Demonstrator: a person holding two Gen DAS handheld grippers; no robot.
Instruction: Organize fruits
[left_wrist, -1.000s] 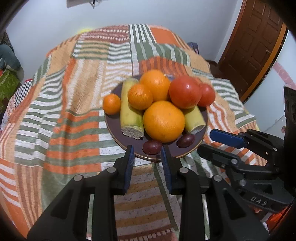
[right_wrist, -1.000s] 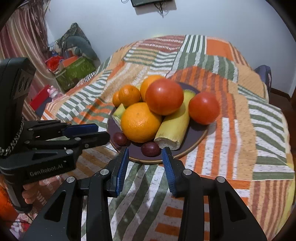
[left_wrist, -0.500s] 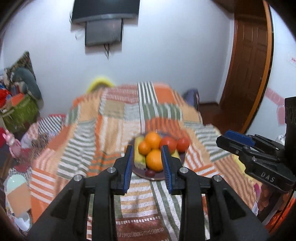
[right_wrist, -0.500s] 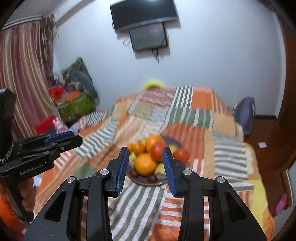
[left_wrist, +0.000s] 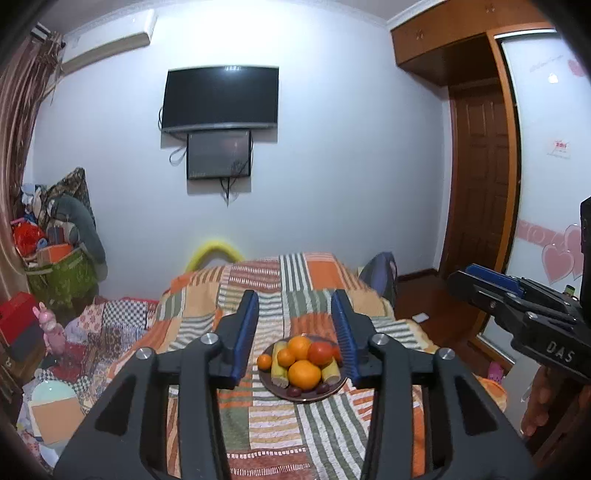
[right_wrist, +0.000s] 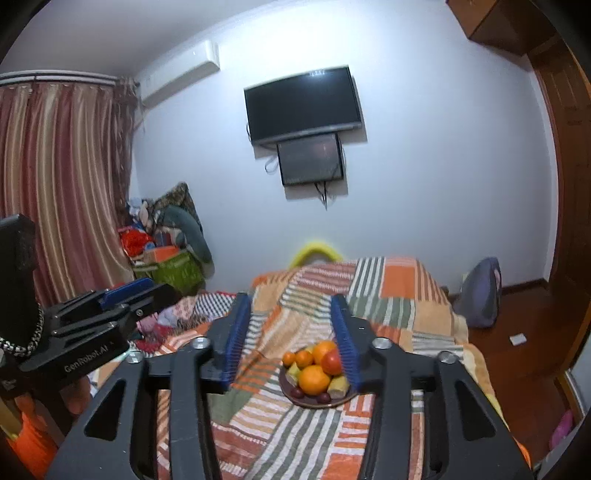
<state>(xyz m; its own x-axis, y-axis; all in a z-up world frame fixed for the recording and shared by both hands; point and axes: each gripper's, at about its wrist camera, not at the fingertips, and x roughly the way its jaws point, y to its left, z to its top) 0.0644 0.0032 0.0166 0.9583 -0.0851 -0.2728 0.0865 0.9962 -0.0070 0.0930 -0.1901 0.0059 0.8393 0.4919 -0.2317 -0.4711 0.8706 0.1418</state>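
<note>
A dark plate sits on the striped bedspread, well ahead of and below both grippers. It carries a large orange, smaller oranges, a red tomato, yellow bananas and dark plums. My left gripper is held high and back from the plate, its jaws opening with nothing between them. My right gripper is likewise raised, jaws opening and empty. Each gripper shows at the edge of the other's view: the right gripper and the left gripper.
The bed fills the middle of the room. A television hangs on the far wall. A wooden door stands at the right, a backpack on the floor beside the bed, and curtains and piled clutter at the left.
Both grippers have risen and drawn back from the plate, which now looks small and far. The views tilted up to the wall and television. Both pairs of jaws have widened.
</note>
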